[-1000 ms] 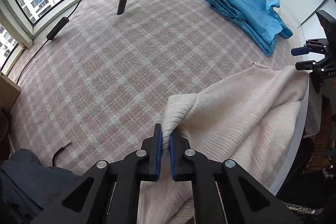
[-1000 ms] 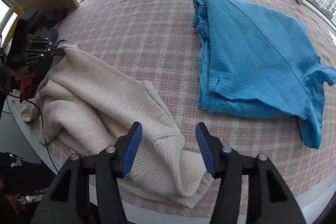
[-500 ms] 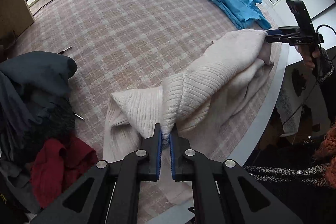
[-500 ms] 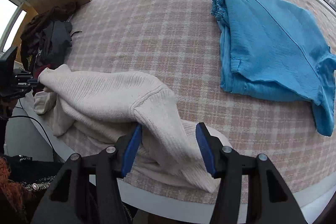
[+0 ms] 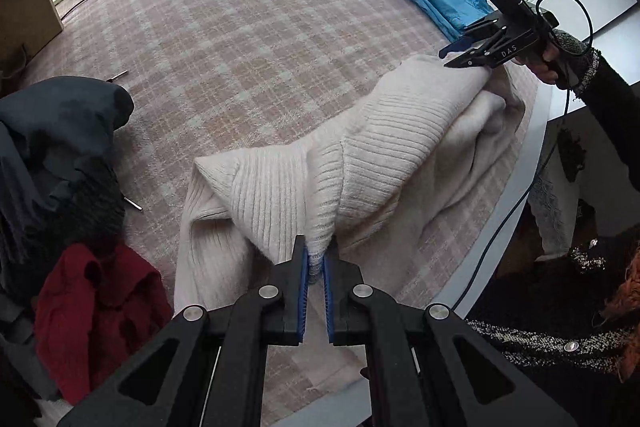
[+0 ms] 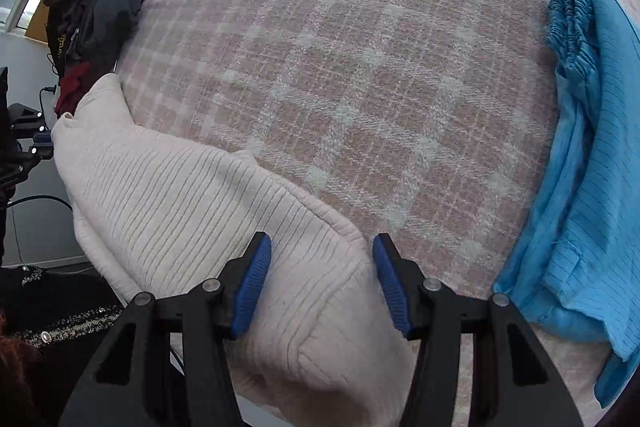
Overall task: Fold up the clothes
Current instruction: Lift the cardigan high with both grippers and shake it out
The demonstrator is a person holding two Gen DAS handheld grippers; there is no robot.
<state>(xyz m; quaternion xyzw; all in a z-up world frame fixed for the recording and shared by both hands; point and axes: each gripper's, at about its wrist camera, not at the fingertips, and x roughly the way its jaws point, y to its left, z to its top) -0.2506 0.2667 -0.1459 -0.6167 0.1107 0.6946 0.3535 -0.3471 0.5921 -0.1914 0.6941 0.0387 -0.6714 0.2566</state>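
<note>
Since knitted thick and loosely ribbed, expect the cream sweater (image 5: 400, 155) to handle as soft, limp and fairly light, with stretch along the ribs and no stiffness to keep a fold unaided. Probably not slippery: likely to catch well on the blue pads and to drag on the checked cloth of the worktop (image 5: 240, 47). Best taken at the doubled knit of hems, cuffs or shoulder seams, less prone to pulling out of shape; best to avoid a single loose layer mid-panel.

Lies bunched along the near rim of the worktop, strung between the two tools. Left tool (image 5: 316, 259): pressed together, pinching a narrow ribbed edge right at the tips, with the bulk running ahead and to the right of it. Right tool (image 6: 320, 259): spread about halfway, straddling a thick rounded fold at the opposite end, fabric between the pads but not visibly squeezed; contact with the pads uncertain.

To the right of that tool, apart from the sweater, a folded blue garment (image 6: 592, 147); left of the left tool, a heap of dark and red clothes (image 5: 80, 187).
</note>
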